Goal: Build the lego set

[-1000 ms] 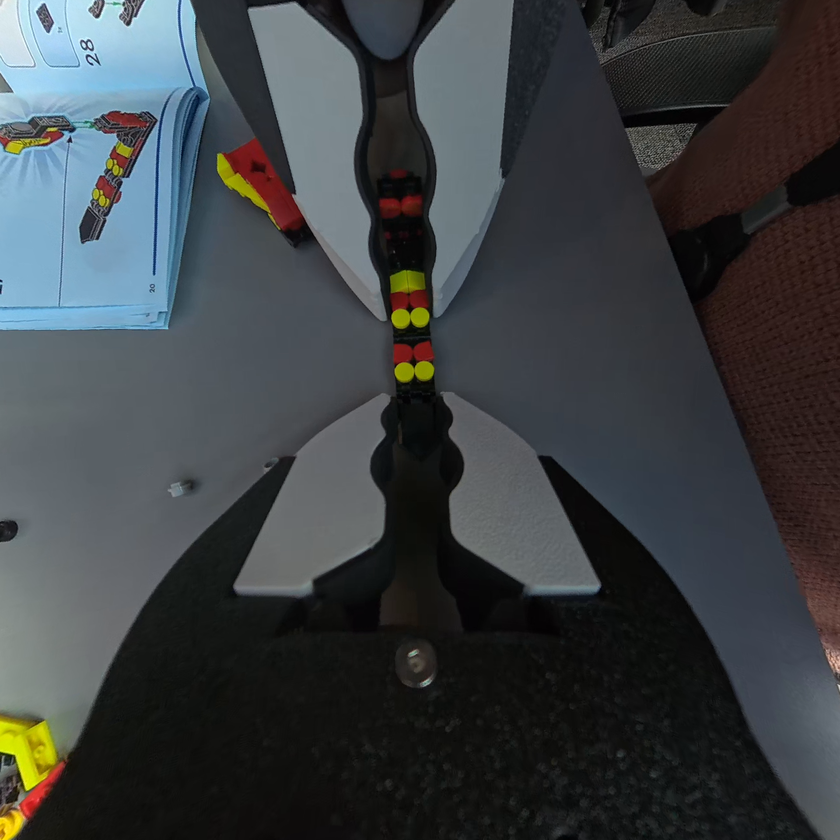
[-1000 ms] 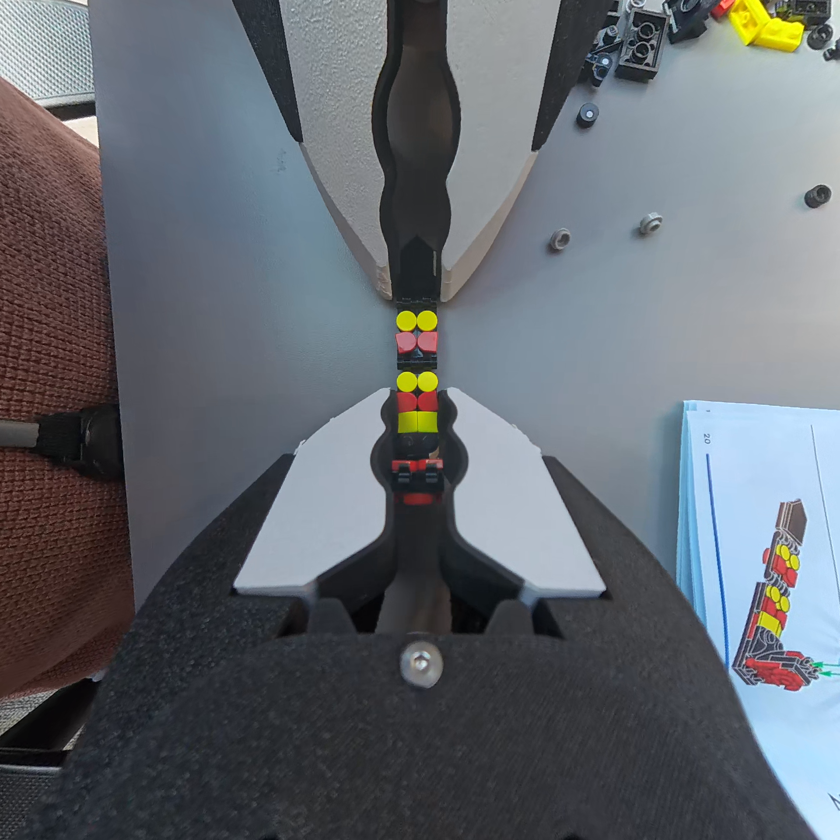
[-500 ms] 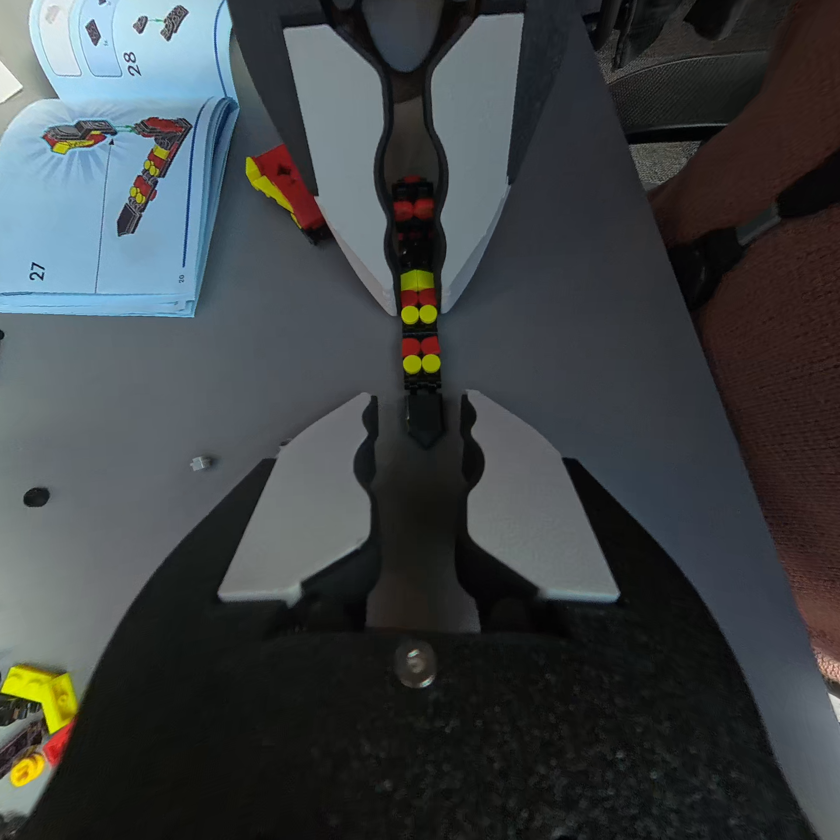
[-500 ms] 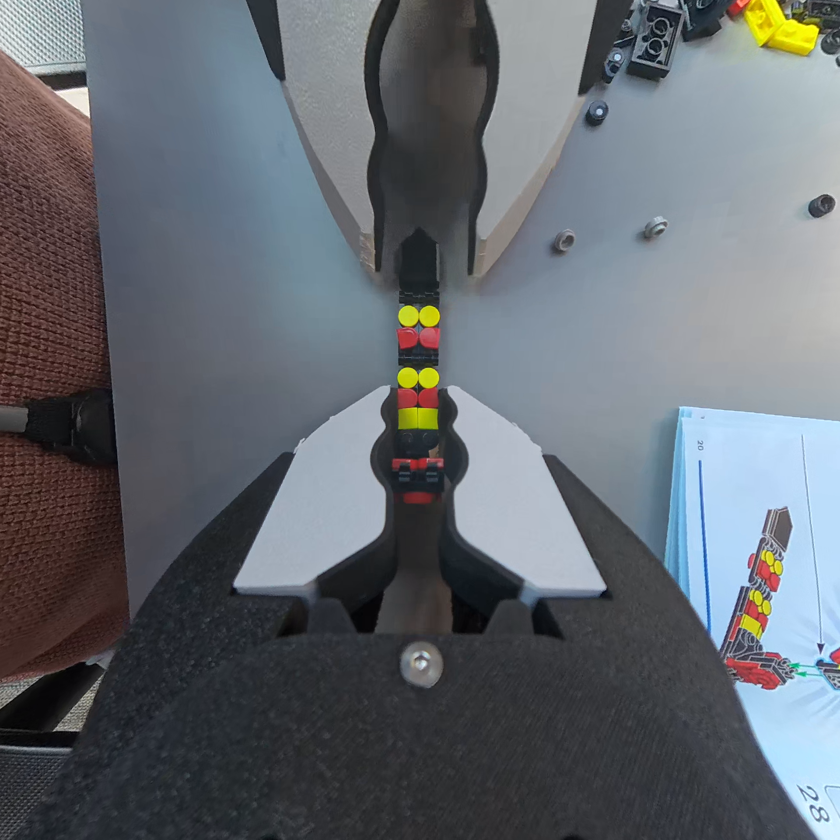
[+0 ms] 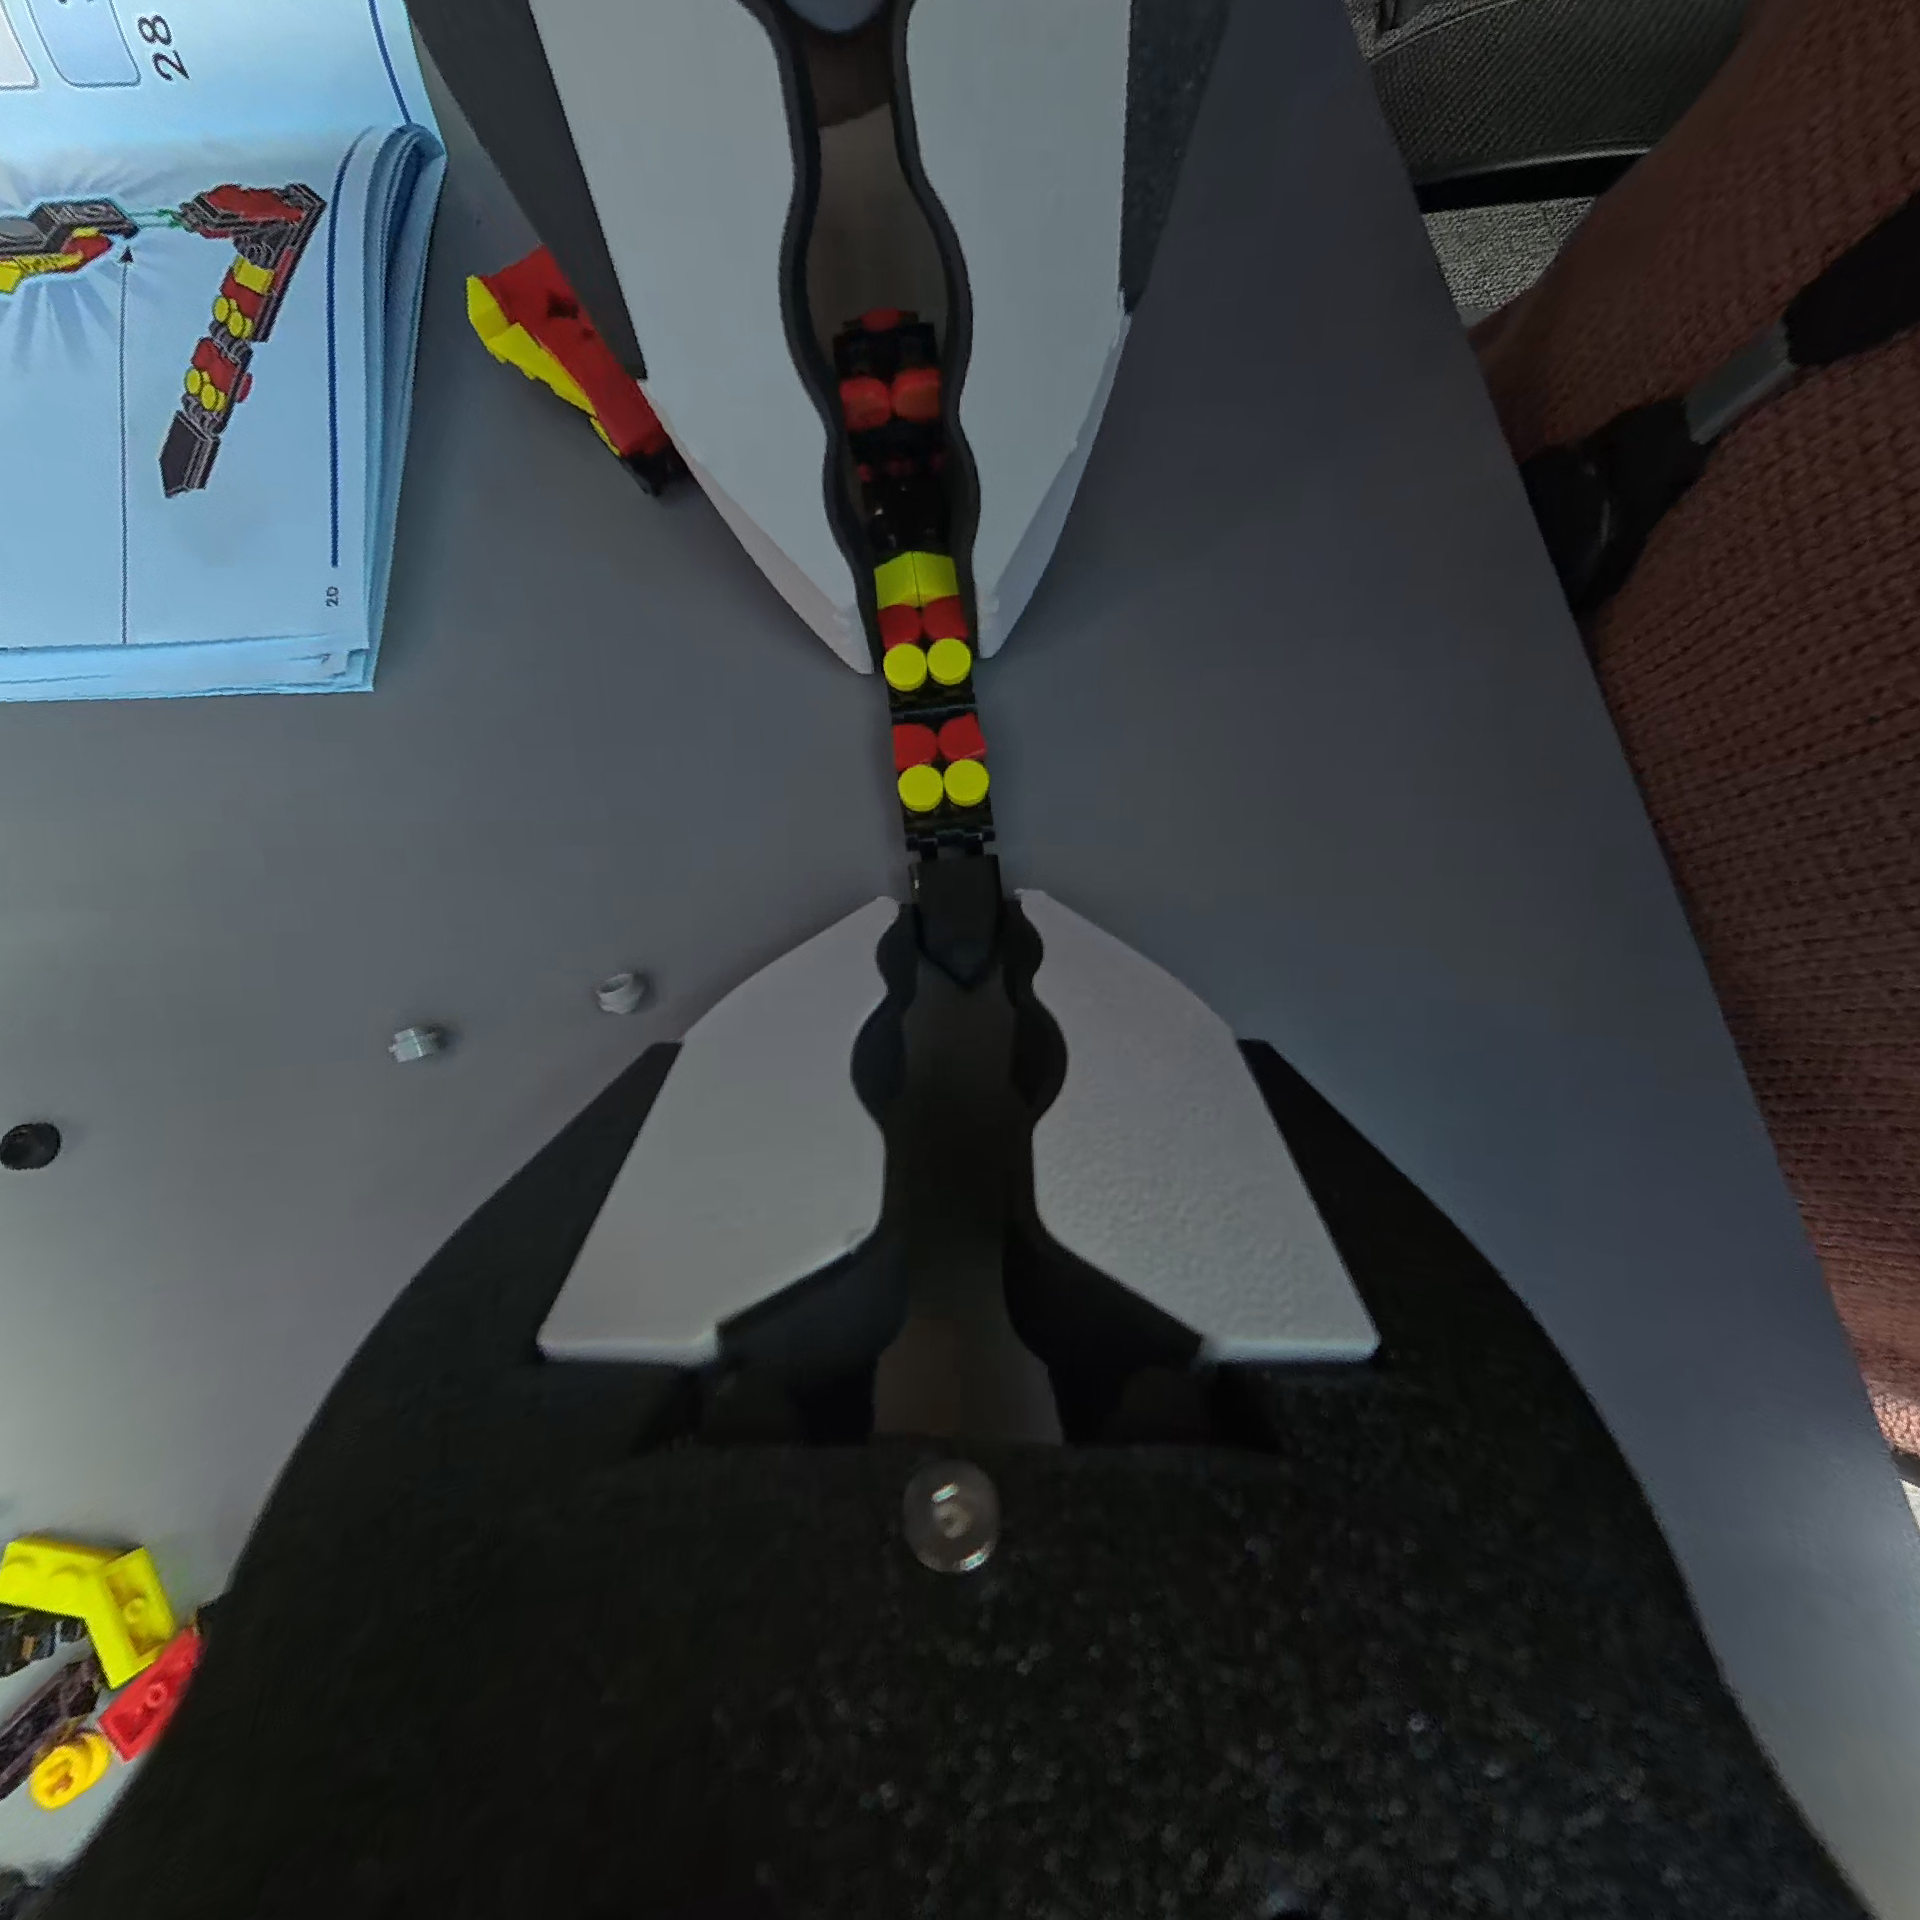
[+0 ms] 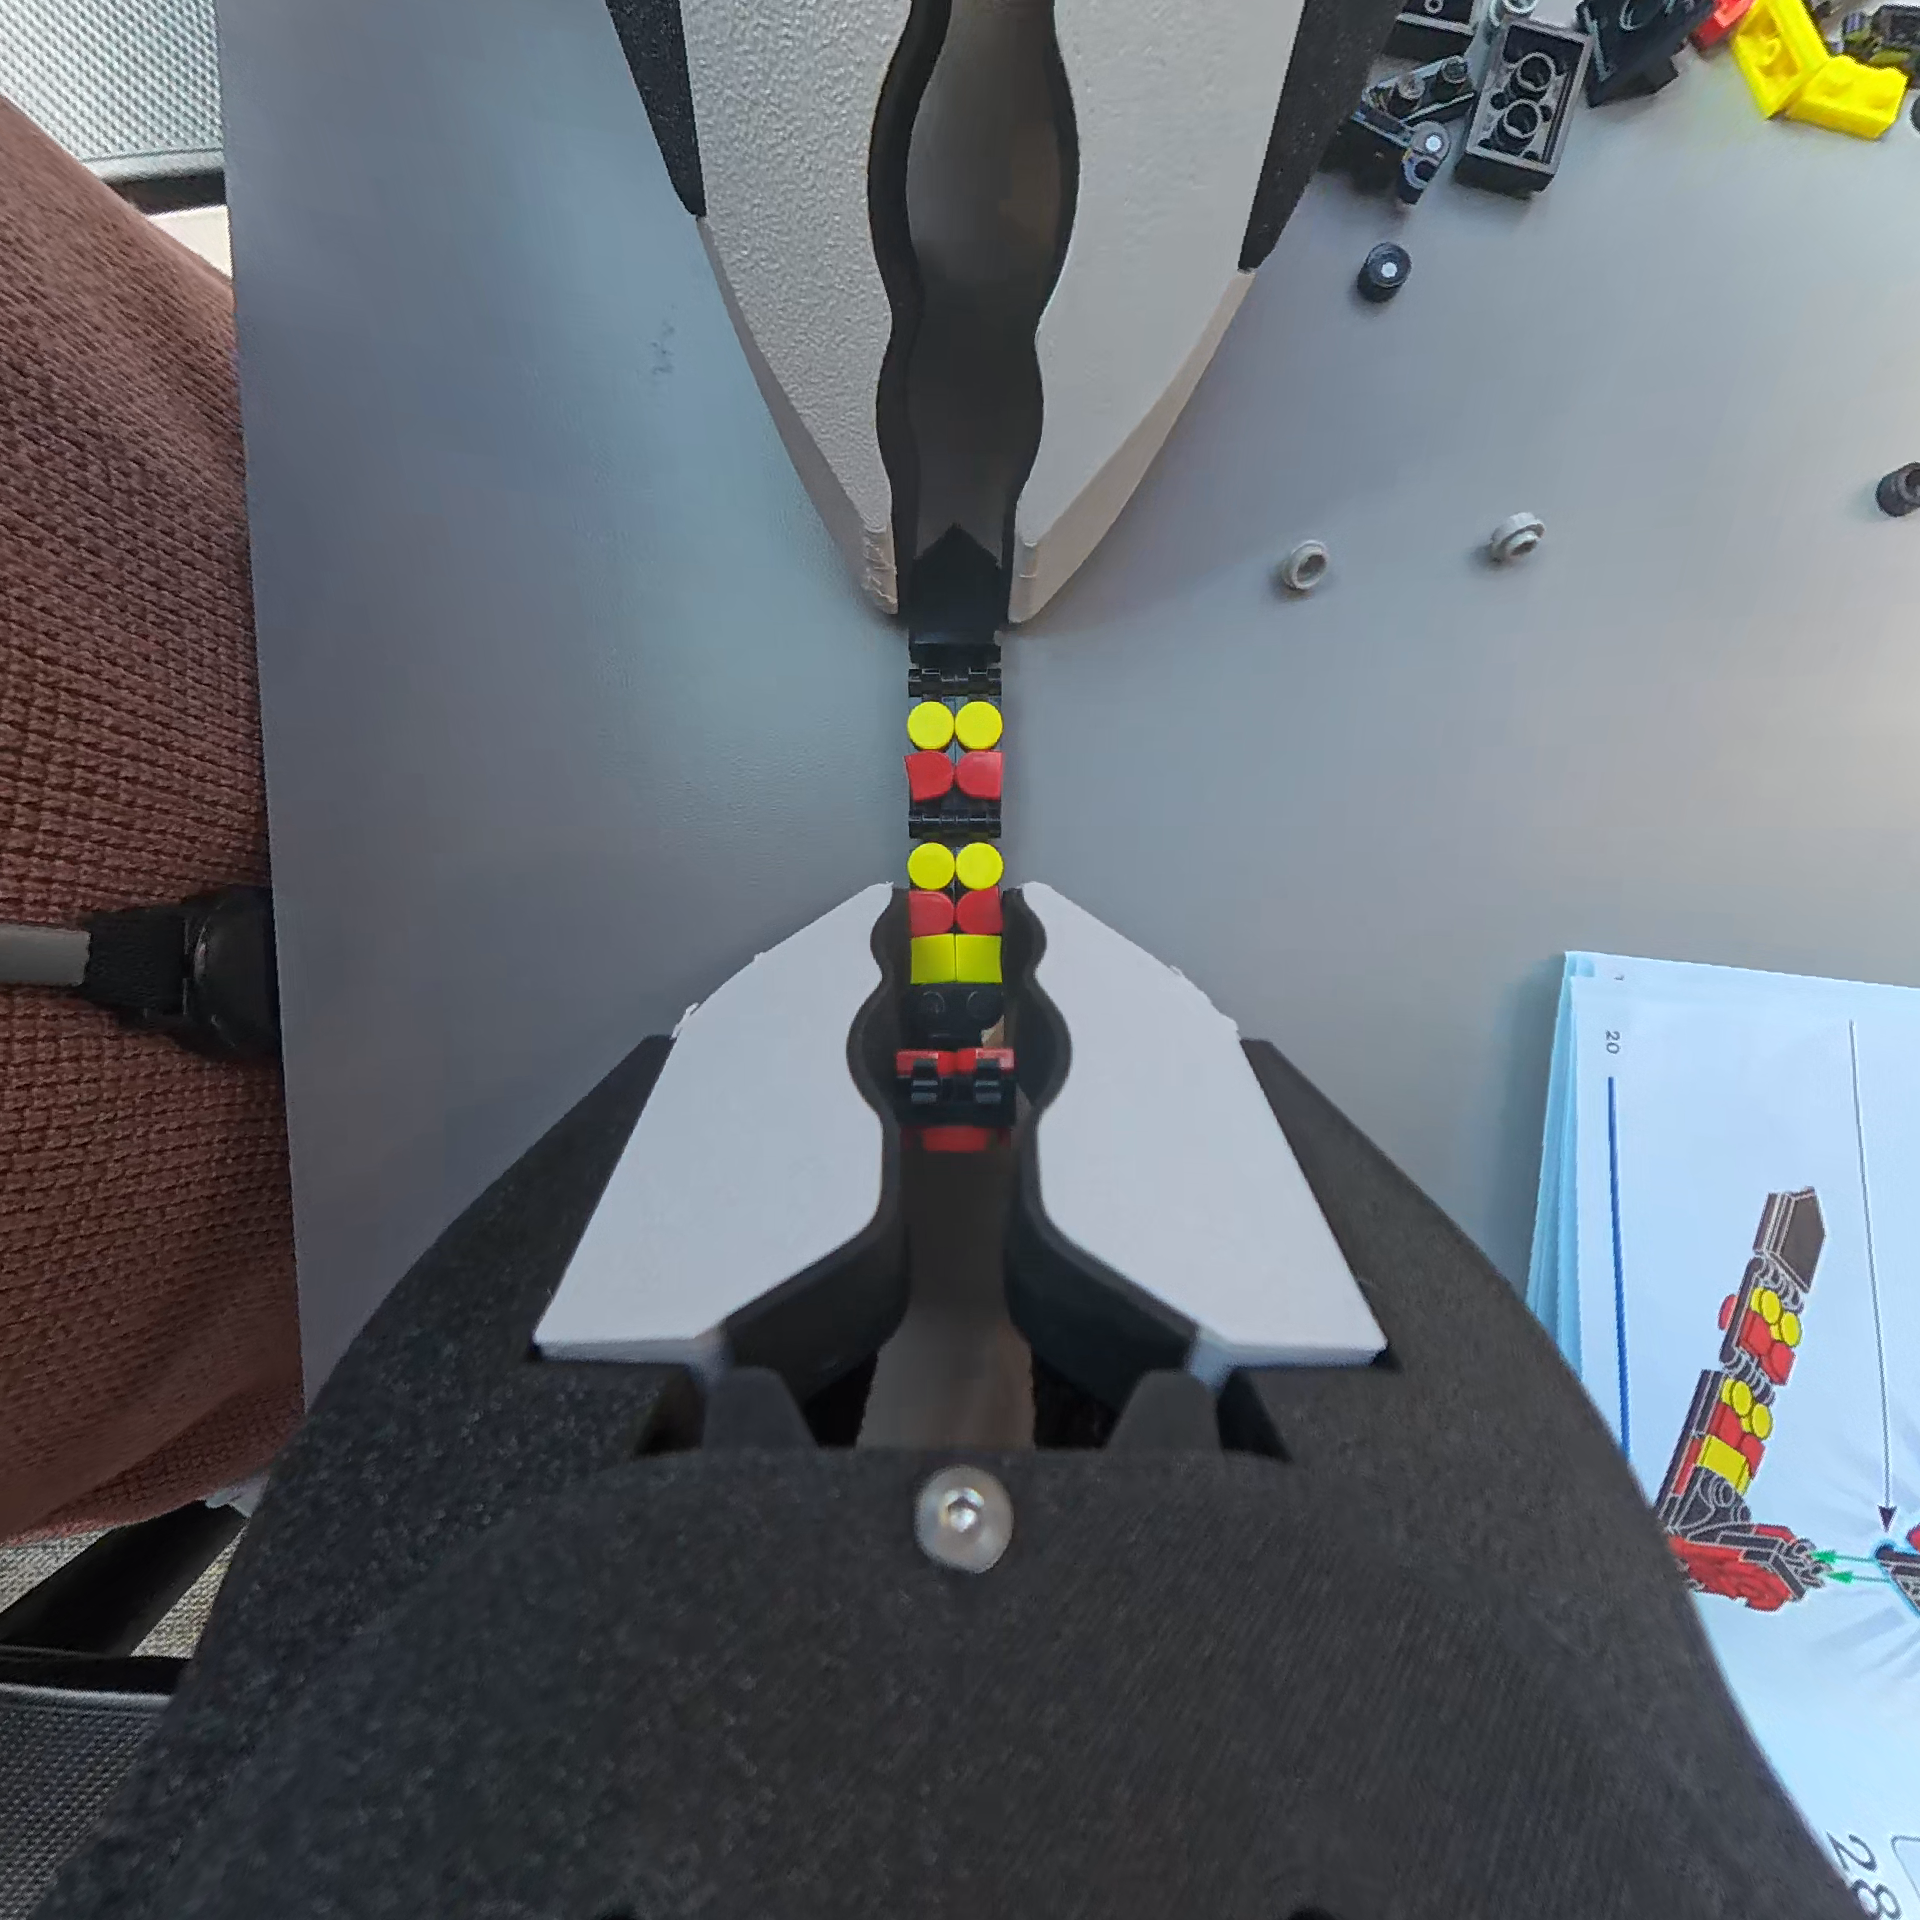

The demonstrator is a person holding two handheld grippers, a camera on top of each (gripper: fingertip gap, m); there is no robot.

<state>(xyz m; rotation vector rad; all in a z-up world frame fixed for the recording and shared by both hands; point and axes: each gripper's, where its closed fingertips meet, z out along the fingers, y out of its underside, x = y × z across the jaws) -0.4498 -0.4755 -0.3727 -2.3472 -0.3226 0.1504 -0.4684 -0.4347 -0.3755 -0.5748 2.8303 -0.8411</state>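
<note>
A narrow black lego strip [image 5: 940, 748] with red and yellow round tiles spans between the two grippers above the grey table [image 5: 1299, 831]. My left gripper [image 5: 958, 914] is shut on the strip's black pointed tip. My right gripper [image 6: 956, 904] is shut on the other end, at the yellow and red tiles, with a red and black hinge part between its fingers. In the right wrist view the strip [image 6: 954, 779] runs up to the left gripper [image 6: 956, 597]. In the left wrist view the right gripper [image 5: 925, 655] is at the top.
An open blue instruction booklet [image 5: 187, 416] [image 6: 1745, 1299] lies beside the grippers. A red and yellow sub-assembly [image 5: 566, 364] lies next to the booklet. Loose bricks [image 5: 94, 1642] [image 6: 1517, 83] and small round studs [image 5: 621, 992] [image 6: 1304, 566] are scattered. A person's reddish sleeve [image 5: 1766, 727] is past the table edge. Some 5 cm of space lies between my two pairs of fingers.
My left gripper opened half a second ago and has shut again on the black tip. My right gripper has kept its hold on the strip.
</note>
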